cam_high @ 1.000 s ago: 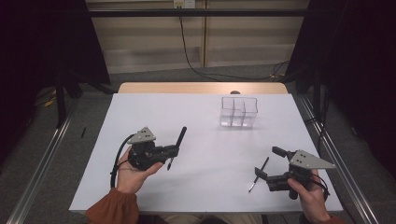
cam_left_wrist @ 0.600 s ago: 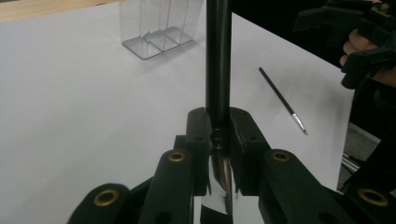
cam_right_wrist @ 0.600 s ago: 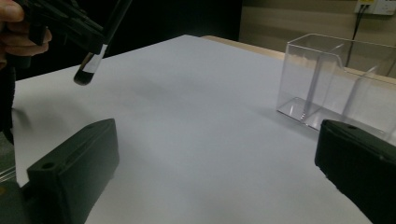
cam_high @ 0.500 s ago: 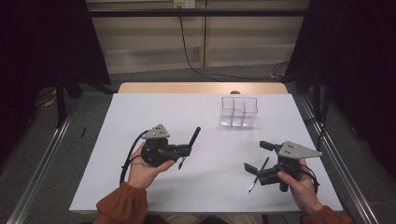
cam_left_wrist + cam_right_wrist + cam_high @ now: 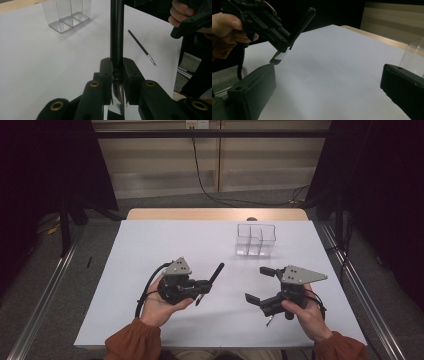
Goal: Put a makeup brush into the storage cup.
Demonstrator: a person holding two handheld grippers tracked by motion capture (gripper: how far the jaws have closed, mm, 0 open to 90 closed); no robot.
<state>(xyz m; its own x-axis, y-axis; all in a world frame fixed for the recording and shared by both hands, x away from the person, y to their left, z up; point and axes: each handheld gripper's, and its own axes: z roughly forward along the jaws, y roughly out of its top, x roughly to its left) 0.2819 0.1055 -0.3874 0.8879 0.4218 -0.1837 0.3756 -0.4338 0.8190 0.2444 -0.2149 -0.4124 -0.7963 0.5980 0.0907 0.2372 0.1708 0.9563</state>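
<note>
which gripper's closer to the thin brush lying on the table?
Right. The right gripper hovers open just above the thin brush; the left gripper, shut on a thick black brush, is farther off.

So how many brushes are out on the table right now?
2. A thick black-handled brush is clamped in the left gripper, lifted off the table. A thin brush lies on the white sheet, by the right gripper. None seems to be in the clear organizer.

Hidden and cropped parts

The thick brush's (image 5: 116,30) handle end is being cut off above the clear organizer (image 5: 67,13), whose top is cropped too; its tip is being blurred between the jaws.
</note>
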